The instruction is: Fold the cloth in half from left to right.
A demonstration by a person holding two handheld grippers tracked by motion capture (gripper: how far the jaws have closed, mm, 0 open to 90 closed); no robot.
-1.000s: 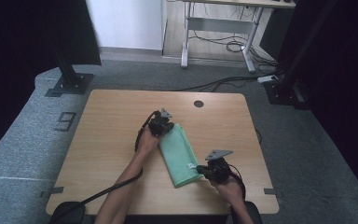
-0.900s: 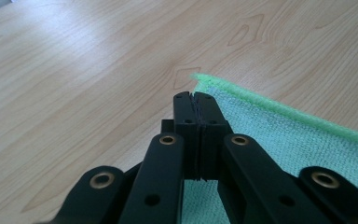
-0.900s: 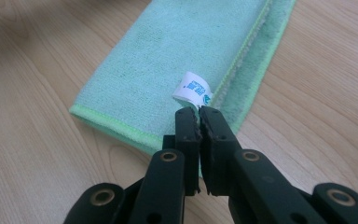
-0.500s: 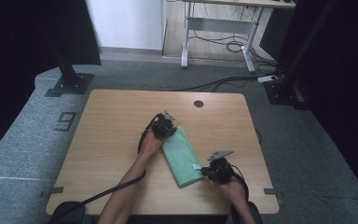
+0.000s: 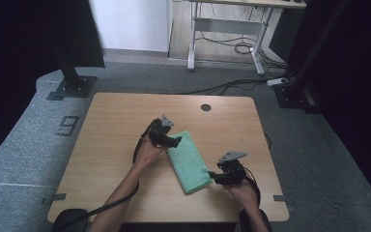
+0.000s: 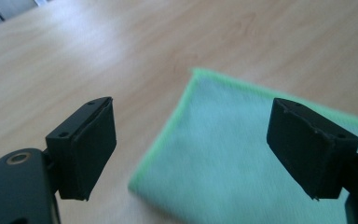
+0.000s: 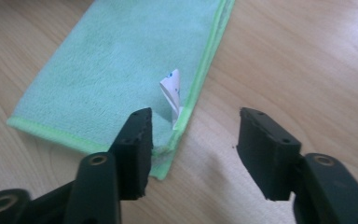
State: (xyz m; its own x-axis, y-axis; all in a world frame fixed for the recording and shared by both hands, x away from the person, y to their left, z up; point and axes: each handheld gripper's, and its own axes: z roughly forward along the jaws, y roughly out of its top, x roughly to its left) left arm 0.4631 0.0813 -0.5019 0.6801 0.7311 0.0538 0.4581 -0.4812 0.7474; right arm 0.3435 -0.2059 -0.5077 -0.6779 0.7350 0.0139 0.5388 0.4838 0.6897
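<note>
High view pictures place a folded green cloth (image 5: 189,161) flat on the wooden table (image 5: 116,121), lying slantwise between the left gripper (image 5: 176,140) at its far corner and the right gripper (image 5: 210,174) at its near right edge. Both sets of jaws have just been opening, and nothing is gripped: in the left gripper view the pads stand wide apart above the cloth (image 6: 242,163) with its corner seen between them but untouched, and in the right gripper view the jaws stand moderately open, the left pad just over the hemmed edge of the cloth (image 7: 121,60), the right pad over bare wood. The cloth is judged light, soft and limp, likely to sag and unfold if lifted from one point, so a pinch on the stitched hem at a corner is judged safest, ideally at two corners at once. A small white label (image 7: 171,91) is seen curling up near the hem. How many layers are folded underneath cannot be made out, and the left gripper view is blurred.
</note>
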